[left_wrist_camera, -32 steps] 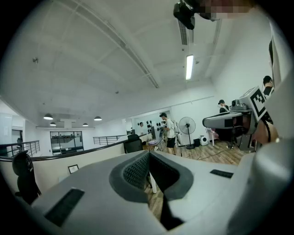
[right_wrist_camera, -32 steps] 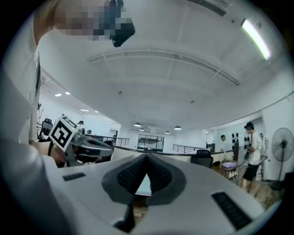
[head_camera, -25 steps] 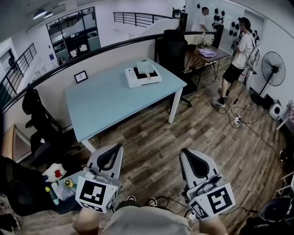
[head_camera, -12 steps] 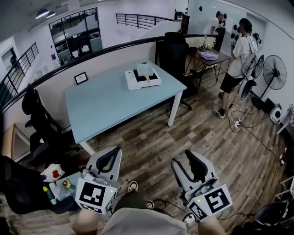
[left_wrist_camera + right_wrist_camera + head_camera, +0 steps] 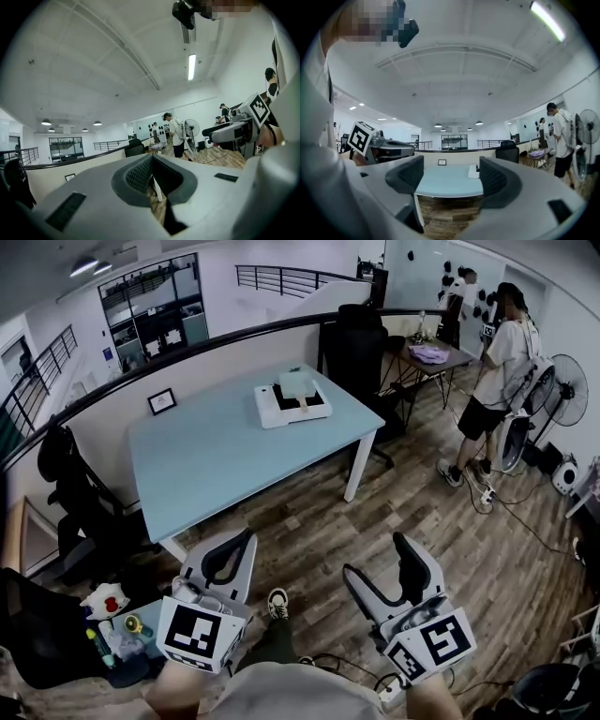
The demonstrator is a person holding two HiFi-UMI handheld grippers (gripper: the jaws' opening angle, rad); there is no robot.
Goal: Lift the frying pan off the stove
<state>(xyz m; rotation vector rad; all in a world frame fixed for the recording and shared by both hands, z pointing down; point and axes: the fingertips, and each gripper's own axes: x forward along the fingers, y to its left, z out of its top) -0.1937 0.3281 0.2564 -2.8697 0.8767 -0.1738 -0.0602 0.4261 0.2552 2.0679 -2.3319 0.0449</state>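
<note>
Your left gripper (image 5: 234, 547) has its jaws clenched on nothing. Your right gripper (image 5: 375, 556) has jaws opening, empty. Both hang over the floor (image 5: 319, 521), well apart from the surface (image 5: 216, 456).

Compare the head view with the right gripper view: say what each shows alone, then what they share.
Head view only: the person's shoe, the clutter at the lower left, and the pale frying pan seen from above on the stove. Right gripper view only: the head-mounted camera seen from below, and a look along the right tongs, whose jaws are opening with nothing between them. Both: the blue table, the framed picture, the standing fan and the left tongs.
</note>
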